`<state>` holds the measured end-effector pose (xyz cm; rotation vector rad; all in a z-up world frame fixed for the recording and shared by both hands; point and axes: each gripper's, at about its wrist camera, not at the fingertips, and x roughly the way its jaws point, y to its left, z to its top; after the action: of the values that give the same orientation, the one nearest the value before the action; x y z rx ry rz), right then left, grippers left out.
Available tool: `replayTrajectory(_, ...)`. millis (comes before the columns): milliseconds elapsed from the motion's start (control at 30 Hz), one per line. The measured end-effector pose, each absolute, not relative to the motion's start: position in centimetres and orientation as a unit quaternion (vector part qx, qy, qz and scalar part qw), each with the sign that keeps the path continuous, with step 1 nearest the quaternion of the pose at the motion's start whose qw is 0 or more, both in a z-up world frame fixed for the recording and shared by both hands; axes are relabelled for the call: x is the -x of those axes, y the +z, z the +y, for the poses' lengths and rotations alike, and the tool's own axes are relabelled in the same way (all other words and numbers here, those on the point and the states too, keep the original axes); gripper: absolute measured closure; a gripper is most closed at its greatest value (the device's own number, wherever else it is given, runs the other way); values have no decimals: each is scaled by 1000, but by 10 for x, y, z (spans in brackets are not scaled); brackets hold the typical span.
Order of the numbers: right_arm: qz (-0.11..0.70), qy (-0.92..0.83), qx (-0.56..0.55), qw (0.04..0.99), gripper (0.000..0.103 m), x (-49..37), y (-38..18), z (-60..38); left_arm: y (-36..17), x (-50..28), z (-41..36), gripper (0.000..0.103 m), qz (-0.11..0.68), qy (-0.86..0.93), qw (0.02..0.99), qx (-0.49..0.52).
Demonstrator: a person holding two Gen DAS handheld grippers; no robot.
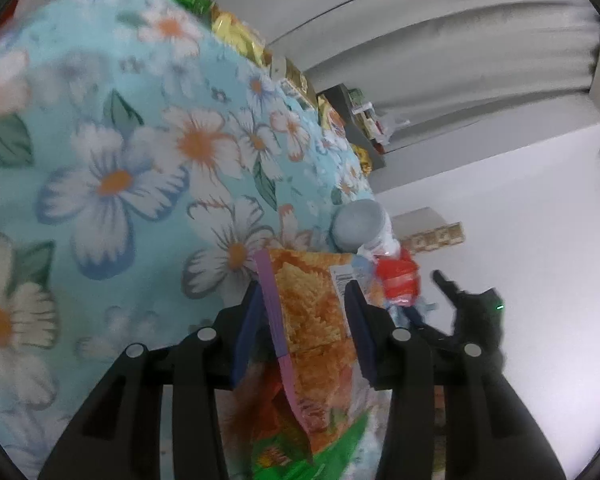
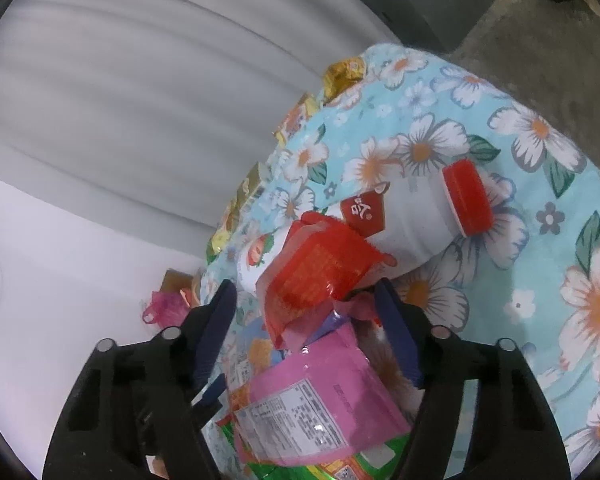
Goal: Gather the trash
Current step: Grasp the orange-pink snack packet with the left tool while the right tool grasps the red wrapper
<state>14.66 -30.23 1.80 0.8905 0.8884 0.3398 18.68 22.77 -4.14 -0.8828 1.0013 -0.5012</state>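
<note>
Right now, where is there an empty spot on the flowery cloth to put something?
Free: the cloth right of the white bottle. Crowded: wrappers pile by the right tool and line the cloth's far edge.

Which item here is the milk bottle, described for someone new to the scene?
On the flowered blue tablecloth, find the trash pile in front of the jaws. The white plastic bottle lies on its side behind a red wrapper; it alone is rigid, with a wide red cap.
</note>
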Motion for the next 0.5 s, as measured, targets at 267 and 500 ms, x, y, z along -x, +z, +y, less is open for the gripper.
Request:
replayTrajectory(267, 417, 167, -427, 785, 69, -151, 8, -304, -38, -186, 241, 62, 411, -287, 713, 490)
replayTrajectory(500, 406, 196, -442, 776, 88, -142, 10, -305, -26, -174, 235, 62, 371, -346, 682, 526)
